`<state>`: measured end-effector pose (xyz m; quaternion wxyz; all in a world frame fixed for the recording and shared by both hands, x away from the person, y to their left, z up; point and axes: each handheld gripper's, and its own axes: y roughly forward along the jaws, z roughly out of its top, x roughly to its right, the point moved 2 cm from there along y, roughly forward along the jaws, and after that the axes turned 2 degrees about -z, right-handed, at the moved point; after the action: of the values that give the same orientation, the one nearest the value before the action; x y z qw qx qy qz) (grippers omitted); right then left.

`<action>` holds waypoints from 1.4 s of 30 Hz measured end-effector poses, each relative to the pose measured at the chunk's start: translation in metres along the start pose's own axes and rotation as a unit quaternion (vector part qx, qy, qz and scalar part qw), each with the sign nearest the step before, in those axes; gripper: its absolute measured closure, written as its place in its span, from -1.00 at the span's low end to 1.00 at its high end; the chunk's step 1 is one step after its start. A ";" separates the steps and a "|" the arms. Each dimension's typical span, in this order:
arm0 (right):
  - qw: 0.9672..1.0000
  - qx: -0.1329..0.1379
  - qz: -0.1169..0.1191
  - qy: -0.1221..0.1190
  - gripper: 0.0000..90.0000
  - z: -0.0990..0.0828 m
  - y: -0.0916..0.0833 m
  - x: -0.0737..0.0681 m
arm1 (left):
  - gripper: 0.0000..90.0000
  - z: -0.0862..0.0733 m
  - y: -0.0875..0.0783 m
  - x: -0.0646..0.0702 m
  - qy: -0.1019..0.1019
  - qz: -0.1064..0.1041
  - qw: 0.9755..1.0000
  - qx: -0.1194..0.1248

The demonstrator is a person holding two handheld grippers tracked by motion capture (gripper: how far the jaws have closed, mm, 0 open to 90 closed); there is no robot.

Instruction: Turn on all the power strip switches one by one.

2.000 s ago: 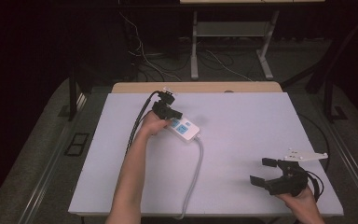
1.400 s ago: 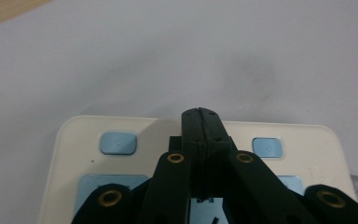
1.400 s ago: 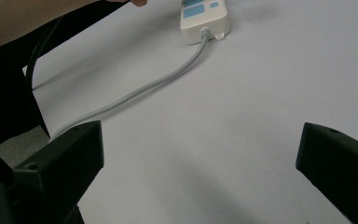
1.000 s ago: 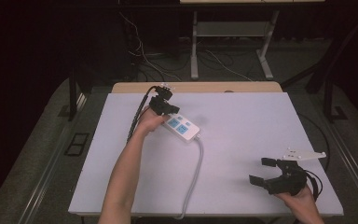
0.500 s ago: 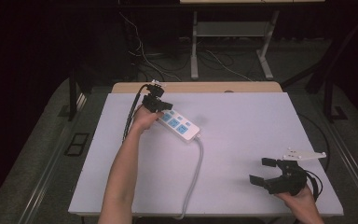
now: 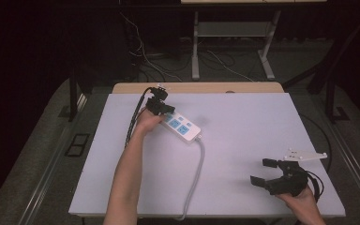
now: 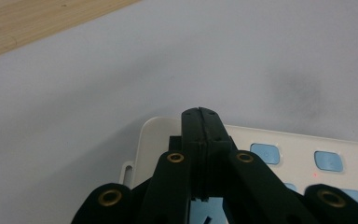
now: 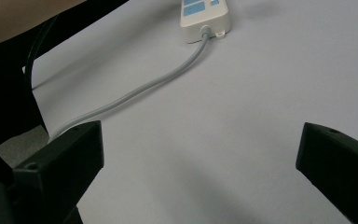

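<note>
Toward the upper left of the high view, the left gripper (image 6: 161, 108) sits over the far end of a white power strip (image 6: 183, 130) that lies at a slant on the pale table (image 6: 243, 140). Its jaws are pressed flat together with nothing between them, and in the left gripper view their joined tip (image 7: 200, 122) hangs above the strip's rounded end (image 7: 158, 135), beside 2 blue sockets. Whether the tip touches the casing cannot be told. A small red light glows on the strip's face in that view. From the strip's near end a grey cord (image 6: 194, 180) curves down to the bottom edge of the table. At the lower right of the high view, the right gripper (image 6: 269, 174) rests in the person's hand well apart from the strip, its jaws spread wide and empty. The right gripper view looks between those 2 black jaws at bare table, with the cord (image 8: 135, 91) and the strip's near end (image 8: 205, 16) at the top of the frame.
</note>
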<state>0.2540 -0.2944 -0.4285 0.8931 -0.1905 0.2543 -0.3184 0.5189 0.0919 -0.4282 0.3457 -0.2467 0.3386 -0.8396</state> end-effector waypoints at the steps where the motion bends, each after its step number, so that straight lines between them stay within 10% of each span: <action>1: 1.000 0.000 0.000 0.000 -0.99 0.000 0.000 0.000 | 0.99 0.000 0.000 0.000 -0.006 -0.005 1.000 0.002; 42: 1.000 0.000 0.002 -0.010 -0.99 0.001 -0.001 -0.004 | 1.00 -0.008 0.004 -0.005 -0.050 -0.022 0.998 0.027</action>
<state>0.2511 -0.2926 -0.4257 0.8964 -0.1932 0.2456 -0.3143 0.5187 0.0970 -0.4369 0.3504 -0.2860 0.2923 -0.8426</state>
